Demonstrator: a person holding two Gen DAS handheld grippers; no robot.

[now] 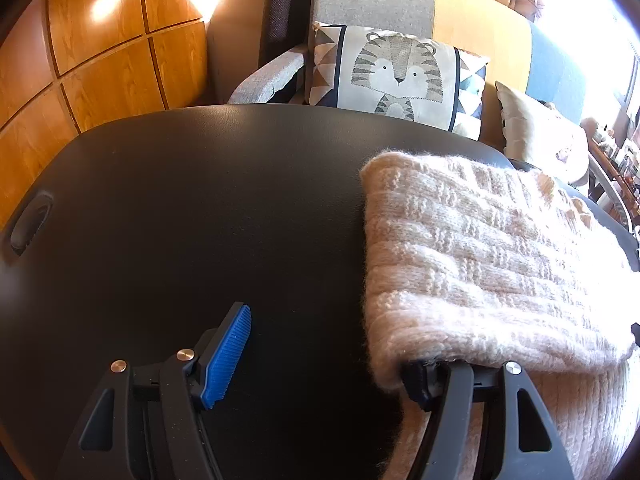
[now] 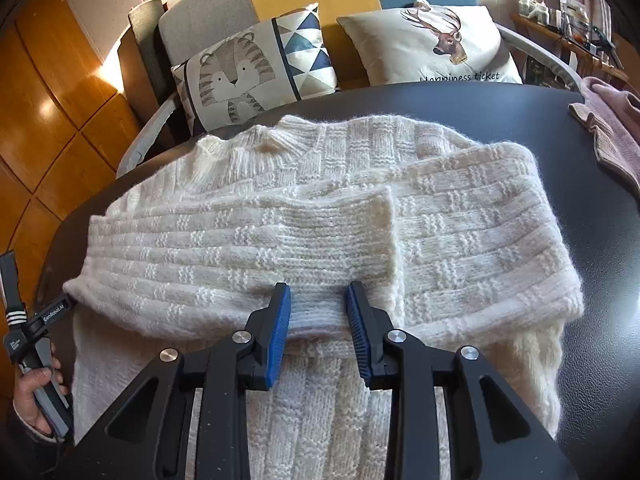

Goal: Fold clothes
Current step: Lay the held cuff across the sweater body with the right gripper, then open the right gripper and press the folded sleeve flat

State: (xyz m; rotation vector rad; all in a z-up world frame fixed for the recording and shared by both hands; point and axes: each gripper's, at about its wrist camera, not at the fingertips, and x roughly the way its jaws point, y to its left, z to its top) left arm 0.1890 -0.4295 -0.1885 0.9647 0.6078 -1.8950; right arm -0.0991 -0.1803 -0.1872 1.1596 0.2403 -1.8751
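Nearest the lens in the left wrist view is the left gripper, its jaws spread wide: the left blue pad hangs bare over the black table, while the right finger is buried under the folded left edge of the cream knit sweater. Nothing sits between the pads, so it seems to be propping or lifting that edge from beneath, not pinching it. Moving right, the right wrist view shows the same tool at the far left edge, gripped by a person's hand at the sweater's left corner. Further right, the right gripper stands close over the near rim of the fold, its blue pads only partly apart with a hump of knit rising between them; whether they actually press the wool I cannot tell. The pair of tools at the same front edge suggests both are placed to carry the next fold. The sweater lies flat in the middle of the table, neckline pointing away toward the tiger cushion, so its body runs near to far, while the folded-in sleeves make a thick band whose long axis runs left to right. At far right a pink garment waits, well apart.
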